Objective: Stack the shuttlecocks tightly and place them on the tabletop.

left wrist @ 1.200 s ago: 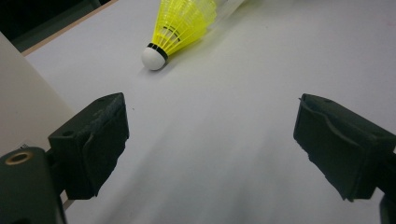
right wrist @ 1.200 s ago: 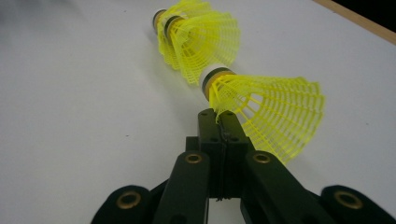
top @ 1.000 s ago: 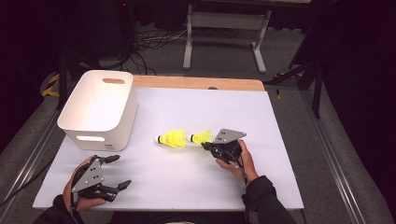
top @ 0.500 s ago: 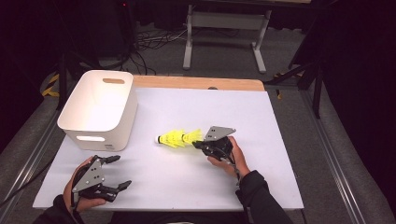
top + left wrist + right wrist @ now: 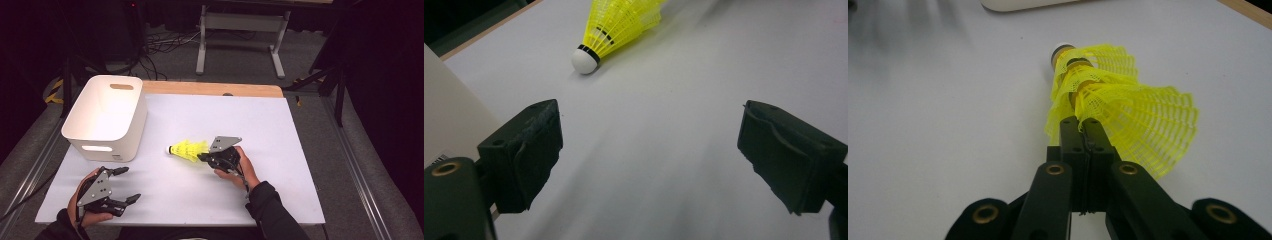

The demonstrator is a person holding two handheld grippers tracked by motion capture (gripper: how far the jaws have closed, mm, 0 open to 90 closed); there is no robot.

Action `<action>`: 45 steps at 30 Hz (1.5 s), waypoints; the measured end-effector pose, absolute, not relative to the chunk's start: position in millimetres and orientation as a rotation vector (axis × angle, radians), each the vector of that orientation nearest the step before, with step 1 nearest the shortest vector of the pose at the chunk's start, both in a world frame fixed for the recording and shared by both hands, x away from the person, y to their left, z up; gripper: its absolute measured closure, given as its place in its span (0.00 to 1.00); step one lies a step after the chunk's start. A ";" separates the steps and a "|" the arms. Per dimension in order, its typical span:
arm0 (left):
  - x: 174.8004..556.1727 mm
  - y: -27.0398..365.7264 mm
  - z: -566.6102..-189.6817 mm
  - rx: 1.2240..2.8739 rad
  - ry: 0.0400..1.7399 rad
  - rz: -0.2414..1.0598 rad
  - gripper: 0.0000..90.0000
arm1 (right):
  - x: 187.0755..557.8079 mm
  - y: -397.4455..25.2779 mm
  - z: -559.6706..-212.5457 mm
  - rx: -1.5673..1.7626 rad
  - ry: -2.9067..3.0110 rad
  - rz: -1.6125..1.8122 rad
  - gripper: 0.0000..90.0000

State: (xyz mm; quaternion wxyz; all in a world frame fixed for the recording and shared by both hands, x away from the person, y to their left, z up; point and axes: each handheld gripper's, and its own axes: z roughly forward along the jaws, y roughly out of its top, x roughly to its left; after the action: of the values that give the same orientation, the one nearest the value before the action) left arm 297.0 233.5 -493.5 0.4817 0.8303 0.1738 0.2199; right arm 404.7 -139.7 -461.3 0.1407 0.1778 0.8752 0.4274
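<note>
White table (image 5: pixel 280 150): right gripper (image 5: pixel 204 157) jaws pinch yellow shuttlecocks (image 5: pixel 187 150); left gripper (image 5: pixel 127 185) jaws wide.

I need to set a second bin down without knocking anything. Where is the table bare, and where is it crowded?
The table is bare on its right side, beyond the right hand-held gripper, and along the far edge right of the white bin. It is crowded from the bin to the yellow shuttlecocks, and at the near left corner by the left hand-held gripper.
</note>
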 end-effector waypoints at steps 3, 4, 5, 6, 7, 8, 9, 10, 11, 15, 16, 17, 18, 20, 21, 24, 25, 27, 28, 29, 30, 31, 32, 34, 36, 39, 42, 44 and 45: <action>296.9 233.9 -493.5 2.024 0.423 0.535 0.13 | 405.3 -136.1 -462.3 0.508 2.530 1.226 1.00; 296.9 233.9 -493.6 2.024 0.423 0.533 0.13 | 405.4 -135.4 -462.7 0.509 2.532 1.228 1.00; 296.9 233.7 -493.6 2.025 0.422 0.533 0.13 | 405.8 -134.5 -463.2 0.506 2.532 1.224 0.99; 296.9 233.5 -493.6 2.026 0.420 0.533 0.13 | 406.1 -133.5 -463.7 0.511 2.530 1.227 0.99; 297.0 233.3 -493.6 2.027 0.417 0.534 0.13 | 406.4 -132.9 -464.1 0.514 2.529 1.229 0.99; 296.9 233.2 -493.6 2.029 0.415 0.533 0.13 | 406.4 -132.4 -464.4 0.516 2.529 1.230 0.99; 296.9 233.1 -493.7 2.029 0.415 0.533 0.13 | 406.2 -131.7 -464.6 0.517 2.528 1.227 0.99; 297.0 233.2 -493.7 2.029 0.415 0.532 0.13 | 406.3 -131.4 -464.8 0.516 2.527 1.227 0.98; 296.9 233.2 -493.7 2.028 0.415 0.531 0.13 | 406.2 -131.1 -465.1 0.520 2.525 1.228 0.98; 296.7 232.8 -493.8 2.033 0.411 0.531 0.13 | 406.8 -130.7 -467.6 0.531 2.533 1.226 0.95; 296.5 232.5 -493.9 2.034 0.409 0.530 0.13 | 406.8 -130.3 -468.6 0.536 2.535 1.220 0.94; 296.5 232.4 -494.0 2.035 0.409 0.530 0.13 | 407.0 -130.0 -469.5 0.538 2.536 1.214 0.93; 296.4 232.3 -494.0 2.035 0.409 0.530 0.13 | 406.9 -129.7 -470.2 0.540 2.539 1.212 0.93; 296.4 232.5 -493.9 2.034 0.409 0.529 0.13 | 406.9 -129.2 -471.4 0.543 2.544 1.212 0.92; 296.5 232.6 -493.9 2.034 0.408 0.529 0.13 | 406.9 -129.1 -472.0 0.545 2.546 1.209 0.92; 296.5 232.3 -494.1 2.035 0.408 0.528 0.13 | 406.7 -128.4 -472.7 0.544 2.552 1.204 0.92; 296.4 232.2 -494.1 2.036 0.408 0.528 0.13 | 406.8 -128.3 -473.0 0.544 2.554 1.204 0.92; 296.6 232.1 -494.1 2.038 0.406 0.529 0.13 | 407.0 -128.2 -473.7 0.546 2.556 1.198 0.91; 296.5 232.0 -494.1 2.038 0.406 0.529 0.13 | 406.9 -128.1 -474.3 0.545 2.560 1.195 0.90; 296.5 231.9 -494.2 2.036 0.407 0.529 0.13 | 406.9 -128.1 -474.3 0.545 2.560 1.195 0.90; 296.5 232.0 -494.2 2.036 0.407 0.529 0.13 | 406.6 -127.9 -474.5 0.545 2.560 1.192 0.88; 296.5 232.0 -494.1 2.036 0.407 0.530 0.13 | 406.3 -127.8 -474.5 0.544 2.559 1.188 0.88; 296.4 232.2 -494.1 2.035 0.408 0.529 0.13 | 406.1 -127.9 -474.4 0.546 2.559 1.189 0.87; 296.3 232.2 -494.0 2.034 0.408 0.529 0.13 | 406.0 -129.0 -474.1 0.553 2.556 1.189 0.85; 296.4 232.6 -493.7 2.034 0.407 0.530 0.13 | 405.8 -130.1 -473.6 0.557 2.552 1.191 0.83; 296.5 232.8 -493.6 2.034 0.406 0.531 0.13 | 404.1 -131.8 -470.8 0.554 2.542 1.189 0.80; 296.4 232.5 -493.6 2.034 0.407 0.529 0.13 | 400.6 -133.4 -466.7 0.547 2.531 1.190 0.76; 296.2 232.3 -493.6 2.034 0.406 0.529 0.13 | 398.0 -134.6 -464.2 0.543 2.519 1.167 0.74; 296.2 232.2 -493.6 2.033 0.406 0.528 0.13 | 397.1 -135.6 -462.8 0.537 2.513 1.162 0.74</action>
State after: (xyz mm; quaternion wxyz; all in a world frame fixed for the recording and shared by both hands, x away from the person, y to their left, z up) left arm 296.2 232.2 -493.6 0.4802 0.8336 0.1665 0.2165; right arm 397.1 -135.6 -462.8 0.1598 0.1880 0.8796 0.4067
